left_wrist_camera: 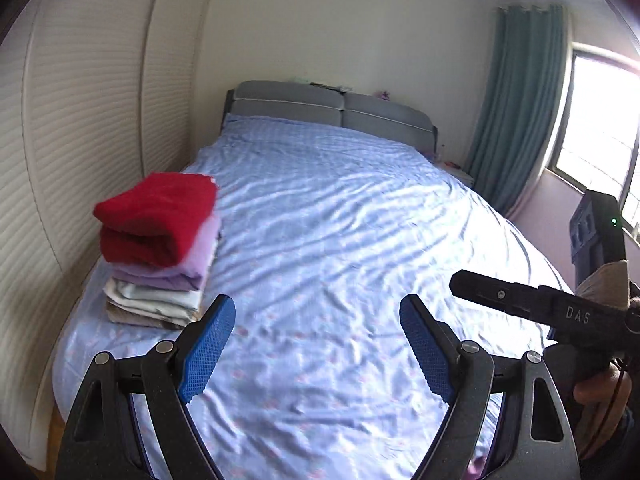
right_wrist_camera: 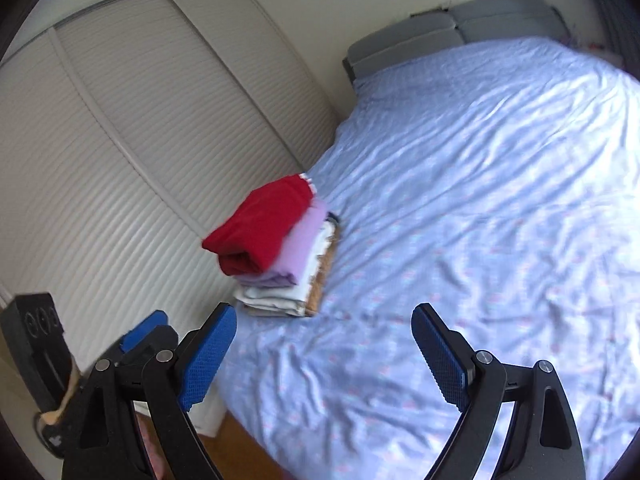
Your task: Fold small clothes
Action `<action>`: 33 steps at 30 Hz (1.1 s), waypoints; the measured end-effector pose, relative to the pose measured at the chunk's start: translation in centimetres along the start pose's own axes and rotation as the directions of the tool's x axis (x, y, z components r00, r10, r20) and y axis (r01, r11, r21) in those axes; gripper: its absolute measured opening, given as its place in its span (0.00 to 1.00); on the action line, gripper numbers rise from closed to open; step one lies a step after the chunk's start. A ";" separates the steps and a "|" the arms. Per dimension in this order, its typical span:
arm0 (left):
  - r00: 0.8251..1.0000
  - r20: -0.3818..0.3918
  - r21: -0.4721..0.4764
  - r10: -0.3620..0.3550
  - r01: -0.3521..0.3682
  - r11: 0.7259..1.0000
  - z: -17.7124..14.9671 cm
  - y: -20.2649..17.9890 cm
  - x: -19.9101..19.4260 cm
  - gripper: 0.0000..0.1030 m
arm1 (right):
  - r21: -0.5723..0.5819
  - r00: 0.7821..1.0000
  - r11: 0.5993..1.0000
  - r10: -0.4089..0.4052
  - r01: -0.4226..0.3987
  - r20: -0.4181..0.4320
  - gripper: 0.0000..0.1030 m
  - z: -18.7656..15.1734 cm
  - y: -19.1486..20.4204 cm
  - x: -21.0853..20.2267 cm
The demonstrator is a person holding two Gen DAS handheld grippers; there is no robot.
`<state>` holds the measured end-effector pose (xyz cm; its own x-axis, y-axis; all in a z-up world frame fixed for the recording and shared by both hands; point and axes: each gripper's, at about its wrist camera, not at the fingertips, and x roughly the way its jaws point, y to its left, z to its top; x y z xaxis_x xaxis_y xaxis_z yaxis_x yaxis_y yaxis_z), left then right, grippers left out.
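Observation:
A stack of folded clothes [left_wrist_camera: 156, 248] lies at the left edge of the bed [left_wrist_camera: 340, 220]. A red garment [left_wrist_camera: 158, 216] is on top, with lilac, white and tan pieces under it. The stack also shows in the right wrist view [right_wrist_camera: 280, 248]. My left gripper [left_wrist_camera: 318, 336] is open and empty, held above the blue sheet to the right of the stack. My right gripper [right_wrist_camera: 324, 348] is open and empty above the bed's near part; its black body shows in the left wrist view [left_wrist_camera: 520, 300].
A white louvered wardrobe [left_wrist_camera: 80, 140] runs close along the bed's left side. A grey headboard [left_wrist_camera: 328, 106] stands at the far end. A teal curtain [left_wrist_camera: 520, 112] and window [left_wrist_camera: 600, 128] are at the right. Wooden floor [right_wrist_camera: 240, 448] shows below the bed corner.

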<state>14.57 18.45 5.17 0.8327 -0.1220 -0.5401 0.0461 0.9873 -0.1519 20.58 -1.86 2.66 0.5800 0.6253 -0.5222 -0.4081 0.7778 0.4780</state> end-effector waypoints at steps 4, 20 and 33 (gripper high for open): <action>0.999 0.009 0.055 -0.035 0.034 0.998 -2.6 -5.7 -1.0 0.82 | -0.025 0.994 0.995 -0.097 0.099 0.058 0.87 -3.4 -3.0 -5.8; 1.000 0.012 0.200 0.006 -0.009 0.980 -12.3 -17.0 -3.1 0.82 | -0.095 0.860 0.875 -0.439 0.475 0.259 0.87 -13.6 -9.2 -20.5; 0.990 0.053 0.171 0.127 -0.134 0.976 -16.2 -17.6 -6.4 0.98 | -0.162 0.806 0.804 -0.514 0.572 0.294 0.89 -17.6 -8.2 -23.8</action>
<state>-0.45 0.23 -2.10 0.8598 0.0100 -0.5105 0.0276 0.9974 0.0660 -2.29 -22.04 -1.27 0.8841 0.0856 -0.4593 -0.1108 0.9934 -0.0281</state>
